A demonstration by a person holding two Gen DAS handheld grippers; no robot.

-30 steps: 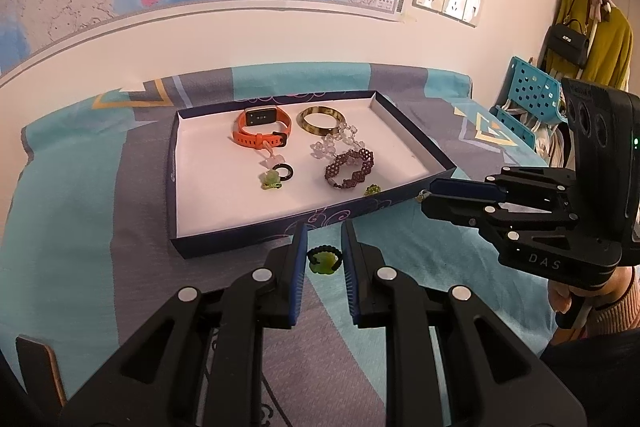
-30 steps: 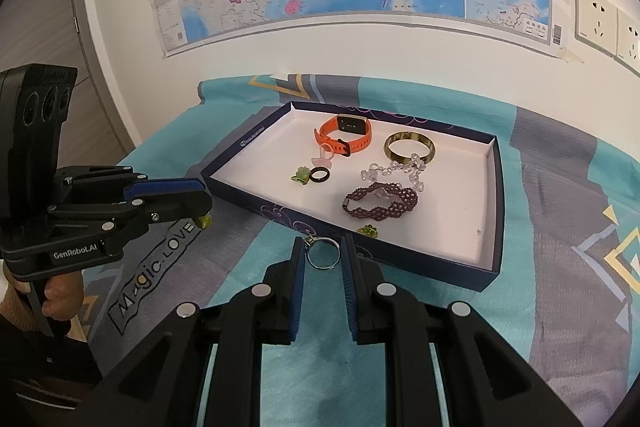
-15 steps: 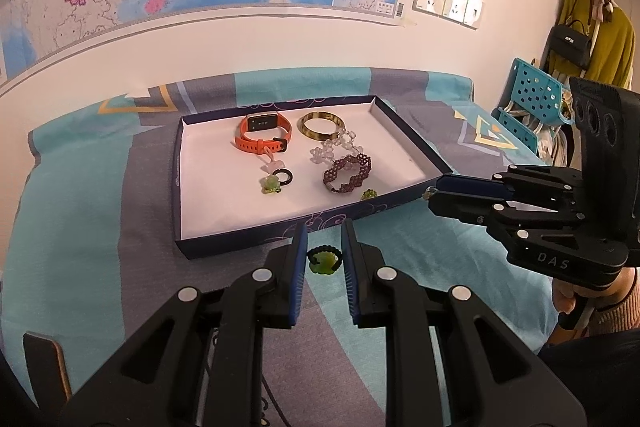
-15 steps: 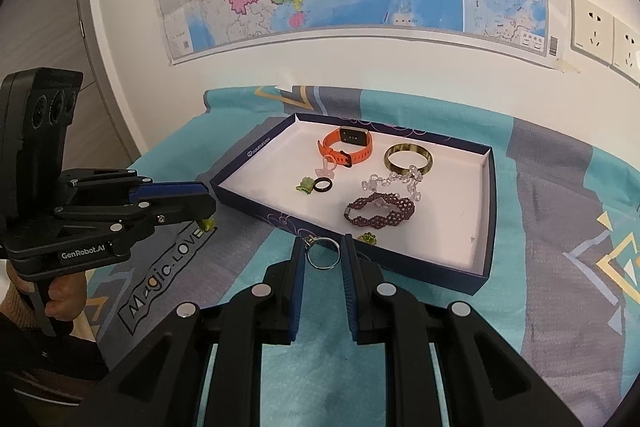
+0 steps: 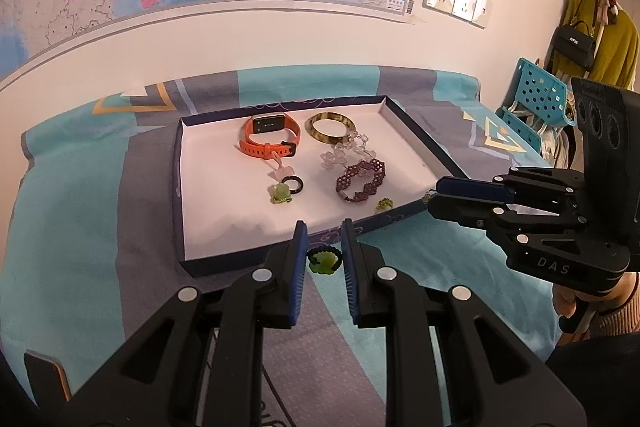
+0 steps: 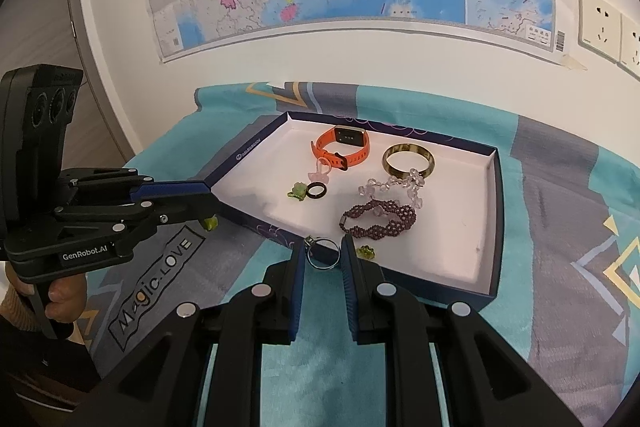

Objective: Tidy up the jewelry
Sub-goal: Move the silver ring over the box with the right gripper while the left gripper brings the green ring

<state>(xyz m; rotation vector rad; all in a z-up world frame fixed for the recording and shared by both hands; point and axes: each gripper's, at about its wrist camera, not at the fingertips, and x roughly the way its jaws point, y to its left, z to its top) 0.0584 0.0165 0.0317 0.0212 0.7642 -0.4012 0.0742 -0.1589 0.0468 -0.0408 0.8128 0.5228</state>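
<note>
The left gripper (image 5: 323,259) is pinching a black ring with a green charm (image 5: 322,260) between nearly closed jaws, hovering just near of the tray (image 5: 240,259). The right gripper (image 6: 322,257) is clamping a thin silver ring (image 6: 322,255) the same way, over the tray's near wall (image 6: 440,285). Both rings are looking tiny, light, stiff and probably slippery, so squeezing across the band, as the pads are doing, seems safest; the charm looks more fragile. Inside the tray an orange watch (image 5: 269,137), a bangle (image 5: 329,127) and a purple beaded bracelet (image 5: 361,179) are lying on the white floor.
</note>
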